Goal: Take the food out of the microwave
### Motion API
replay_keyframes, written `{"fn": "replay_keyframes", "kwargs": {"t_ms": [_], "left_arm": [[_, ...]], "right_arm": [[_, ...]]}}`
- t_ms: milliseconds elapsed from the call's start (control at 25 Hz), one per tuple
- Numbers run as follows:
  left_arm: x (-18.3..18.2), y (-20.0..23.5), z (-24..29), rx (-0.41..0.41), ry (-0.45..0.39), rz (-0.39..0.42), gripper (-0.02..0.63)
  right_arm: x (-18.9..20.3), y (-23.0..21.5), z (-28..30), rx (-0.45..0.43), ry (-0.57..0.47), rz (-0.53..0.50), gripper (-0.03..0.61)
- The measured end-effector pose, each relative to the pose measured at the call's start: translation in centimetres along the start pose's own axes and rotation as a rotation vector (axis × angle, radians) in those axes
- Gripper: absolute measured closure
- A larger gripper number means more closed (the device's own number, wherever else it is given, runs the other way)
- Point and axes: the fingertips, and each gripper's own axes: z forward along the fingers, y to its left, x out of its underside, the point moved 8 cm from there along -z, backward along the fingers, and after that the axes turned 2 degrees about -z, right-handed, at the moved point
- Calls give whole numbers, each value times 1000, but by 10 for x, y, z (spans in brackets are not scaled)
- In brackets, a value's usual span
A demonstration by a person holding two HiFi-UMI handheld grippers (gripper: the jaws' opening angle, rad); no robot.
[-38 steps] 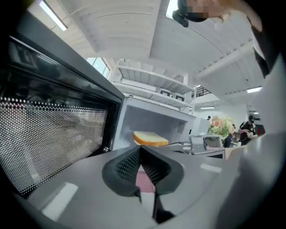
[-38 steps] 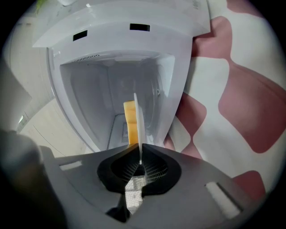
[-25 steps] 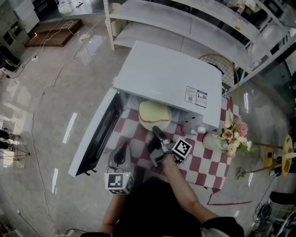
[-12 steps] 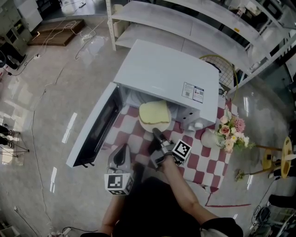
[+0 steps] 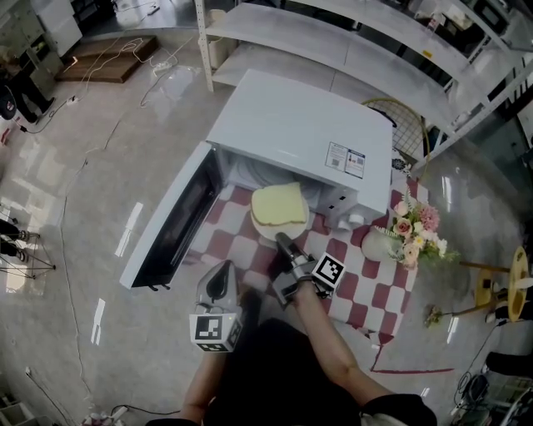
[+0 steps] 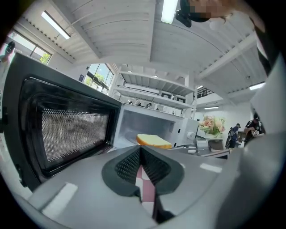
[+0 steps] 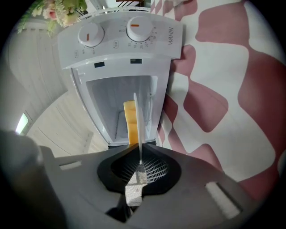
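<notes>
Checkered table [image 5: 376, 293] carries the microwave [image 5: 291, 137], door [image 5: 171, 226] open; the right tongs [image 5: 282, 242] pinch the plate [image 5: 265, 233] of bread [image 5: 279, 204], seemingly half out. The left tongs [image 5: 222, 273] are pressed together, empty. Setting it down remains.

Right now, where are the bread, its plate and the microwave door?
bread [image 5: 279, 203], head view, middle of the top face.
plate [image 5: 266, 230], head view, bare rim below the bread.
microwave door [image 5: 176, 223], head view, its dark window.

Glossy grey floor [image 5: 83, 191] gleams all round. White metal shelving [image 5: 350, 37] stands beyond the red-checked table's [image 5: 371, 291] far edge, with a long ceiling lamp [image 6: 169, 10] glowing overhead.
</notes>
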Motion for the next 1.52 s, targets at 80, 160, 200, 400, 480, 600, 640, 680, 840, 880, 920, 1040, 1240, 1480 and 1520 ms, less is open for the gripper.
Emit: {"fn": "replay_keyframes", "kwargs": {"t_ms": [80, 160, 200, 400, 480, 600, 640, 680, 840, 880, 920, 1040, 1240, 1480, 1520], "left_arm": [[2, -2, -3, -1, -1, 1, 604], [2, -5, -7, -1, -4, 1, 604], [2, -6, -8, 0, -5, 3, 604], [10, -12, -18, 2, 6, -3, 604], [12, -15, -22, 6, 8, -2, 604], [12, -18, -26, 11, 7, 7, 604], [12, -19, -28, 12, 7, 8, 604], [12, -21, -30, 14, 7, 7, 604], [10, -27, -37, 28, 1, 6, 604], [11, -28, -39, 31, 2, 9, 604], [12, -28, -41, 32, 3, 12, 604], [13, -30, -49, 35, 5, 16, 604], [16, -33, -61, 48, 0, 18, 604], [20, -37, -76, 59, -1, 22, 604], [21, -38, -78, 62, -2, 25, 604]], "right_arm": [[1, 1, -5, -10, -2, 4, 563], [2, 3, -9, -17, -3, 4, 563], [3, 3, -12, -19, -4, 3, 563], [4, 4, -25, -27, -13, -7, 564], [4, 3, -30, -31, -19, -9, 563], [6, 3, -38, -31, -20, -16, 563], [7, 3, -41, -30, -20, -18, 563], [8, 2, -44, -28, -21, -18, 563], [12, 1, -53, -29, -27, -12, 563], [14, 1, -55, -31, -26, -13, 563], [16, 1, -58, -32, -26, -16, 564], [21, 1, -64, -34, -22, -20, 563], [31, -3, -75, -36, -21, -18, 563], [43, -7, -91, -36, -27, -9, 563], [44, -7, -94, -39, -29, -4, 563]]}}
